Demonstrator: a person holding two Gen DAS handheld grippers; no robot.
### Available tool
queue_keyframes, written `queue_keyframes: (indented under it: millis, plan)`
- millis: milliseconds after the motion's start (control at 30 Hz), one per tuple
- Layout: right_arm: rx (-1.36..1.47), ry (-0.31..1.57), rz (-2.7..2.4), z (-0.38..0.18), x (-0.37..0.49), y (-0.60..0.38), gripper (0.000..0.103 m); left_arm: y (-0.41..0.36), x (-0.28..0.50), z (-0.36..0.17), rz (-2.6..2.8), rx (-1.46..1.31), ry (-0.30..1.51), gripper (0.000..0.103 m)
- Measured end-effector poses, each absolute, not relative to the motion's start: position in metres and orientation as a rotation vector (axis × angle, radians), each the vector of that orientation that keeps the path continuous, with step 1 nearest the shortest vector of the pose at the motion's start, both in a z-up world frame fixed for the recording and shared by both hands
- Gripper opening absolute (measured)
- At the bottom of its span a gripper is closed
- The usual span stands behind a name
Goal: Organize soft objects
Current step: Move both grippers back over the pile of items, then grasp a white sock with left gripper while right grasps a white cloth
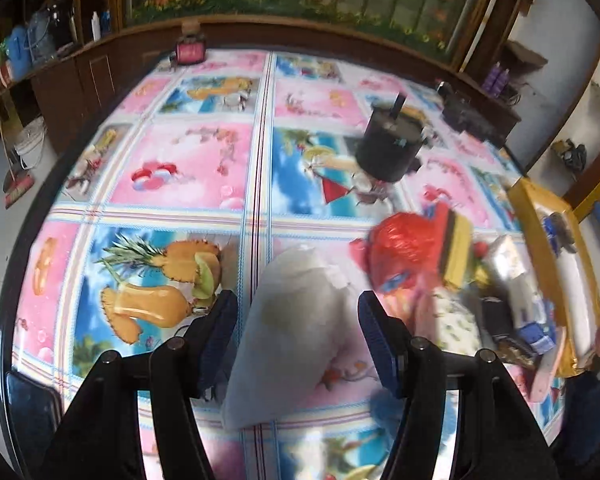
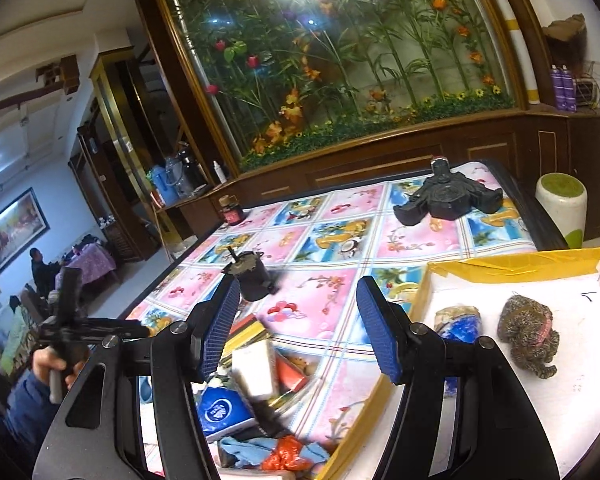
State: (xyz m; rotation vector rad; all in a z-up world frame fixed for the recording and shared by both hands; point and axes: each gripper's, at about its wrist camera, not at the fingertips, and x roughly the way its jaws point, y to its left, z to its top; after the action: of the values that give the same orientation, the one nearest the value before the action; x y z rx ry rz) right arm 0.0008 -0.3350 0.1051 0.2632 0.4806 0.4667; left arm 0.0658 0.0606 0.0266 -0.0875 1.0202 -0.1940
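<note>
Here both grippers' jaws gape empty above the fruit-print tablecloth [image 1: 188,168] before a plant-filled cabinet [image 2: 332,56].

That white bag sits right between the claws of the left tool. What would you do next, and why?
Probably ease the left gripper down a little and close it on the white bag. Its jaws stand open on either side of the bag, not pressing it, and the yellow-edged box with soft toys in it waits on the right.

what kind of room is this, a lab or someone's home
Most likely a home living or dining room: a table under a fruit-print tablecloth, a big glass case of artificial flowers in a wooden cabinet, and a framed picture on the wall.
</note>
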Motion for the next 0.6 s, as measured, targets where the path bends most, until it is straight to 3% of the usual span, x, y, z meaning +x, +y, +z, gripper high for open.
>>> queue_keyframes:
  millis: [233, 300, 333, 400, 467, 600]
  plan:
    - [0.262, 0.496, 0.54, 0.102, 0.0, -0.324, 0.061, 0.049, 0.073, 0.006, -0.122, -0.046, 0.983, 0.06]
    - [0.243, 0.495, 0.569, 0.102, -0.002, -0.317, 0.061, 0.055, 0.071, 0.006, -0.127, -0.11, 0.951, 0.02]
    - [0.228, 0.5, 0.596, 0.102, -0.003, -0.31, 0.061, 0.058, 0.071, 0.006, -0.135, -0.15, 0.944, 0.02]
    - [0.185, 0.526, 0.67, 0.099, -0.005, -0.292, 0.073, 0.059, 0.068, 0.007, -0.138, -0.176, 0.914, 0.017]
    - [0.139, 0.568, 0.757, 0.093, -0.01, -0.266, 0.078, 0.061, 0.063, 0.013, -0.149, -0.186, 0.874, 0.017]
    - [-0.002, 0.687, 0.937, 0.073, -0.03, -0.195, 0.079, 0.069, 0.058, 0.025, -0.162, -0.244, 0.793, 0.017]
